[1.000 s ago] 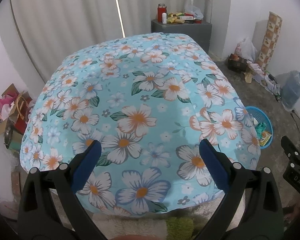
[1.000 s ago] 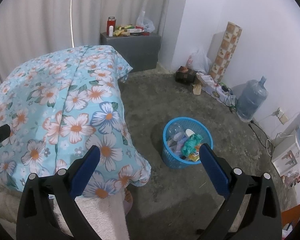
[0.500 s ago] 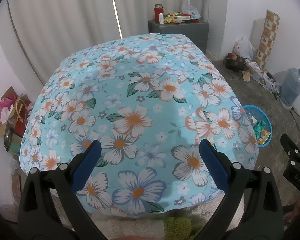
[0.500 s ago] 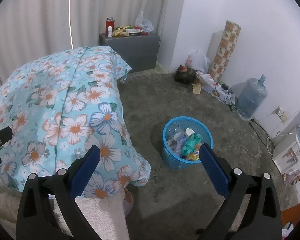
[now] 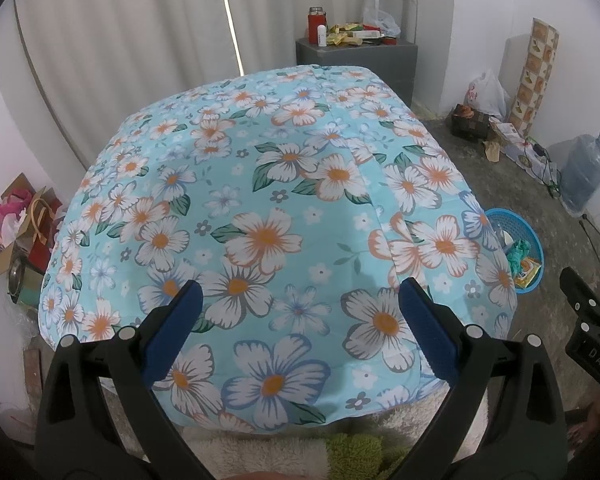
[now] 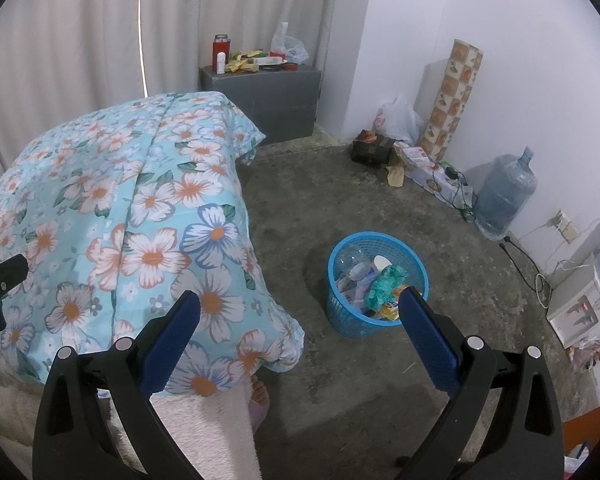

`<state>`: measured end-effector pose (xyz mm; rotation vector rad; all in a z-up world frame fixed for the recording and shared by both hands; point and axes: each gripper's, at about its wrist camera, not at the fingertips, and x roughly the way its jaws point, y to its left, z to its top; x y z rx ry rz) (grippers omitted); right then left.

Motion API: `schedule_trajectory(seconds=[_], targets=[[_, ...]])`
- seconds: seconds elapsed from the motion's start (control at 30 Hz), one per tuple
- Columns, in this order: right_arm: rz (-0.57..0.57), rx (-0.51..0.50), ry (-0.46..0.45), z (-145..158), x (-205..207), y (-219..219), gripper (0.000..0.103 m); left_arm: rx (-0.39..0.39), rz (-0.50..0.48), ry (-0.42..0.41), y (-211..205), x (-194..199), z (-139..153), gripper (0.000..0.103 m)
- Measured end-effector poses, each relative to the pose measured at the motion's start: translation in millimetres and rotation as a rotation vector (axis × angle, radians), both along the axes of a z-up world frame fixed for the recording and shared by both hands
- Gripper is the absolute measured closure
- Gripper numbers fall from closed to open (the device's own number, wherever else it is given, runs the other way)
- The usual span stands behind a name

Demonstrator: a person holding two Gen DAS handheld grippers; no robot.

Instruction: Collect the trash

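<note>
A blue plastic basket (image 6: 342, 320) stands on the concrete floor right of the bed, holding a clear bottle, a crumpled green wrapper (image 6: 385, 283) and other packets. In the left wrist view the basket (image 5: 534, 236) peeks out past the bed's right edge. My left gripper (image 5: 298, 298) hangs open above the near end of the flowered bedspread (image 5: 268, 208), with nothing between its blue pads. My right gripper (image 6: 300, 308) is open too, held above the floor near the bed's corner, its right pad overlapping the basket's rim in the picture.
A grey cabinet (image 6: 276, 100) with a red jar, packets and a plastic bag stands at the far wall. A water jug (image 6: 504, 196), cables, a box and a bag line the right wall. Boxes and bags (image 5: 20, 224) sit left of the bed. A foot (image 6: 260, 396) shows below.
Both grippers drifted slightly; the view of the bed and basket shifted a little. Both stay open and empty.
</note>
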<state>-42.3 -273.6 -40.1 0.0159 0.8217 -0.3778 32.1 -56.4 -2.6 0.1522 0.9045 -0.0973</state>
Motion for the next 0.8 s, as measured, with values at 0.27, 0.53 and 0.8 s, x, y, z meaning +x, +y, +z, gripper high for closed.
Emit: schedule_trajectory(seconds=[0.27, 0.53, 0.8], targets=[[0.000, 0.002, 0.000, 0.0, 0.3, -0.8, 0.007, 0.000, 0.000, 0.001, -0.3, 0.0, 0.3, 0.009], [-0.001, 0.004, 0.001, 1.2, 1.0, 0.7, 0.007, 0.001, -0.002, 0.003, 0.3, -0.1, -0.5, 0.009], [-0.002, 0.004, -0.001, 0.3, 0.8, 0.0, 0.007, 0.000, -0.002, 0.002, 0.8, 0.0, -0.5, 0.009]])
